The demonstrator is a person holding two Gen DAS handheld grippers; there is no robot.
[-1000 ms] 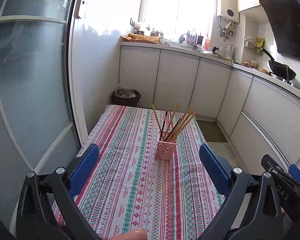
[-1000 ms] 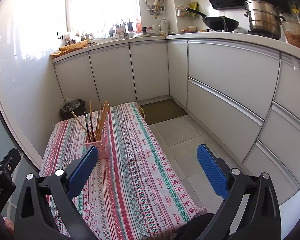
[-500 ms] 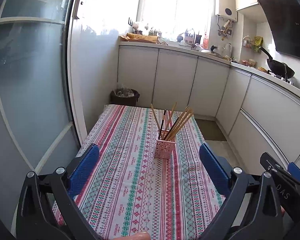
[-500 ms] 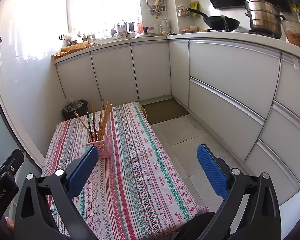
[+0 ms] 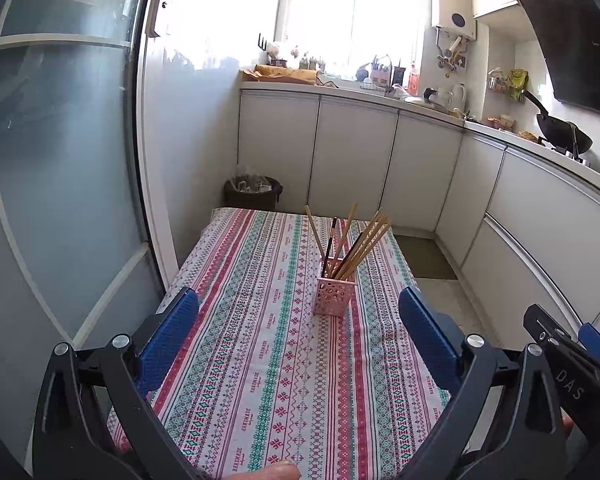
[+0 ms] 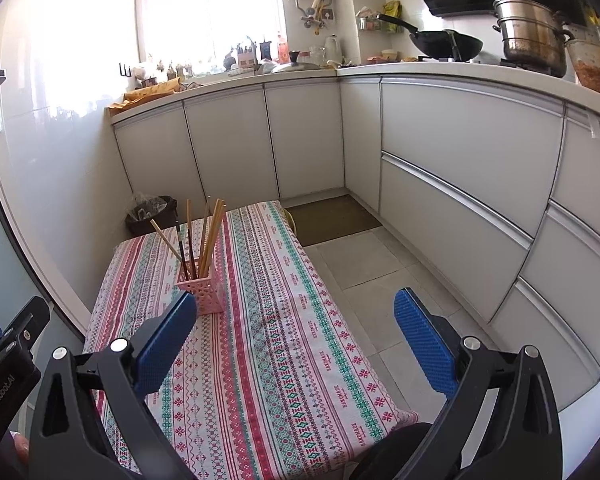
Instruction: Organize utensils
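Observation:
A pink perforated holder (image 5: 334, 295) stands upright on the patterned tablecloth (image 5: 260, 360), mid-table. Several wooden chopsticks (image 5: 364, 242) and one dark one lean out of it. My left gripper (image 5: 298, 320) is open and empty, held back from the holder near the table's front end. In the right wrist view the holder (image 6: 203, 292) sits just beyond my left fingertip. My right gripper (image 6: 296, 326) is open and empty, over the table's right edge.
White kitchen cabinets (image 6: 460, 152) run along the back and right. A dark bin (image 5: 253, 192) stands past the table's far end. A glass door (image 5: 60, 160) is at the left. Tiled floor (image 6: 364, 264) lies right of the table.
Both grippers have pulled back and risen slightly, so the holder looks a little farther off. Both stay open and empty. The holder and chopsticks have not moved.

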